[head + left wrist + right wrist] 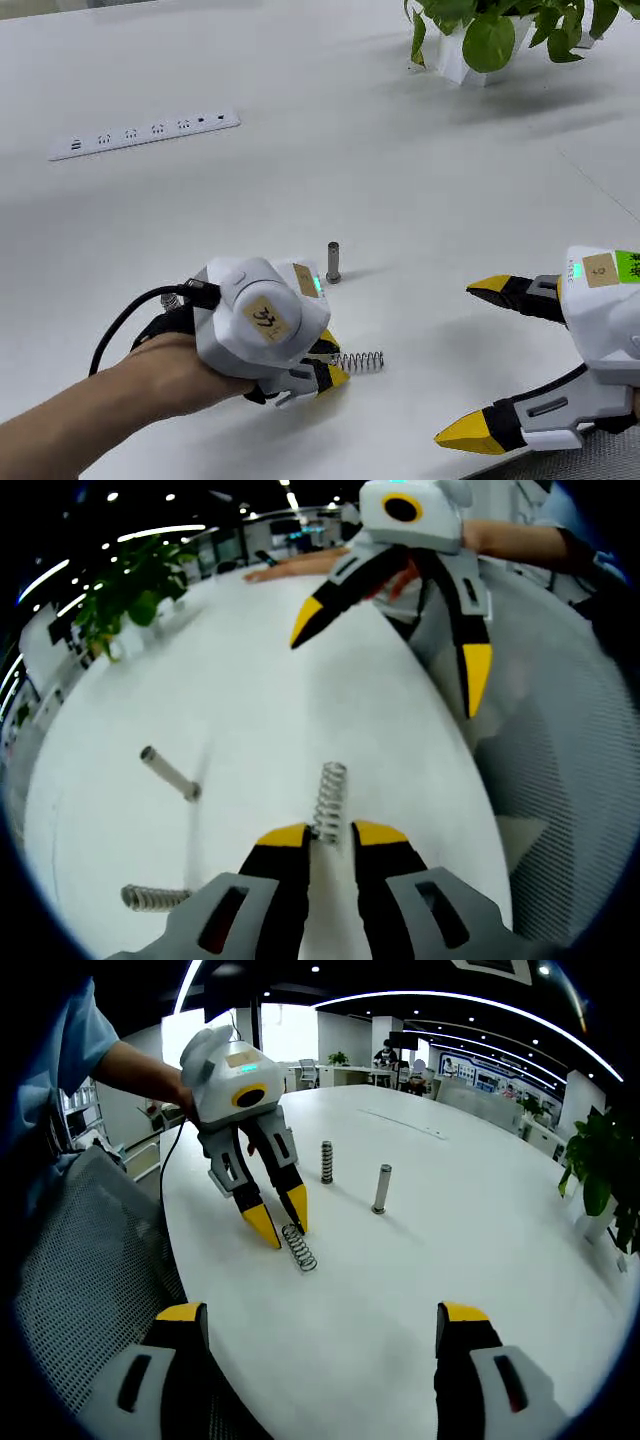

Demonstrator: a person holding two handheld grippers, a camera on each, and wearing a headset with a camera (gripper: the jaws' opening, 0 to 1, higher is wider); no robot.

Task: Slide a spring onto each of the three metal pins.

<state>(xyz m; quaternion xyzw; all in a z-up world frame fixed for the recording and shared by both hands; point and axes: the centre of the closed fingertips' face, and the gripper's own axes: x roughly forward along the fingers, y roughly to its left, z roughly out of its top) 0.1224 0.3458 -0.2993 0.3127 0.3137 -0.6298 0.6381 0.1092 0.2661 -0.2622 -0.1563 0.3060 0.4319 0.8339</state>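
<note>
A loose spring (360, 361) (329, 798) (298, 1246) lies flat on the white table (330, 180). My left gripper (333, 360) (332, 834) (280, 1218) is low over the table, its yellow-tipped jaws a little apart astride the spring's near end. A bare metal pin (333, 262) (168, 773) (380, 1188) stands upright just beyond. Another pin carrying a spring (150, 897) (326, 1162) stands behind the left gripper. My right gripper (478, 358) (391, 650) (320, 1315) is wide open and empty, off to the right and facing the spring.
A white power strip (145, 132) lies at the far left of the table. A potted plant (490, 35) (600, 1175) stands at the far right. A grey mesh chair (90, 1260) sits at the near table edge.
</note>
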